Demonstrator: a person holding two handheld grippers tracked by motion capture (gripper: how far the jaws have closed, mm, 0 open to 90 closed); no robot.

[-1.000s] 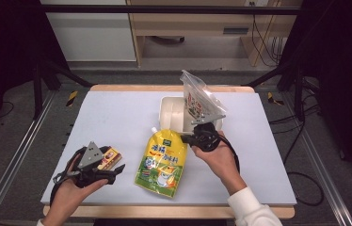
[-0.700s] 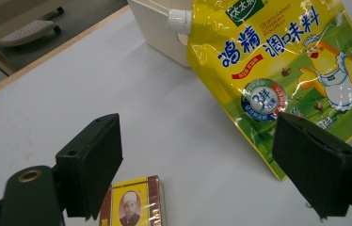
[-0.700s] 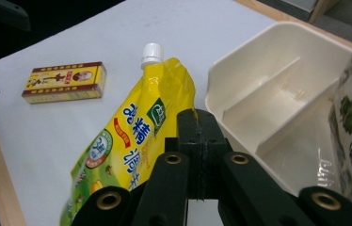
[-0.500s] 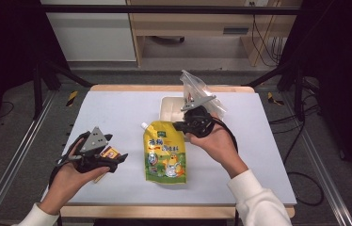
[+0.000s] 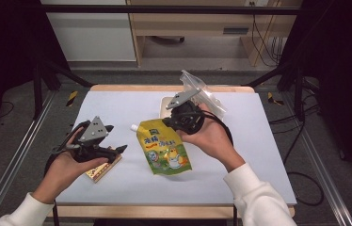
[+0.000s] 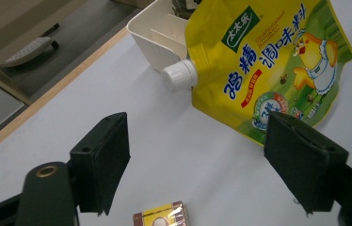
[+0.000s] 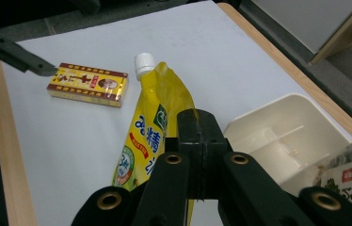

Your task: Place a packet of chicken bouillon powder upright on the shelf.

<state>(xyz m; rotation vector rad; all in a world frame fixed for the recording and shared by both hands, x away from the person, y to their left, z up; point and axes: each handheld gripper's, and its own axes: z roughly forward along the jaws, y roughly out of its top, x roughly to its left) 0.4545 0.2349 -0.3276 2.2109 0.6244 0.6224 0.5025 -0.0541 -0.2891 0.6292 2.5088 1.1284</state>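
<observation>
2 black grippers, left [image 5: 117, 141] and right [image 5: 176, 123], grey 3-cornered top plates, white sleeves [image 5: 259, 197].

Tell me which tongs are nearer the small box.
Left. The left tongs hang open just above the box, which lies on the table at their near side. The right tongs are across the yellow pouch, shut on it.

The left claw [image 5: 117, 141] hovers open above a small box [image 5: 104, 165], beside the yellow pouch [image 5: 164, 147].
</observation>
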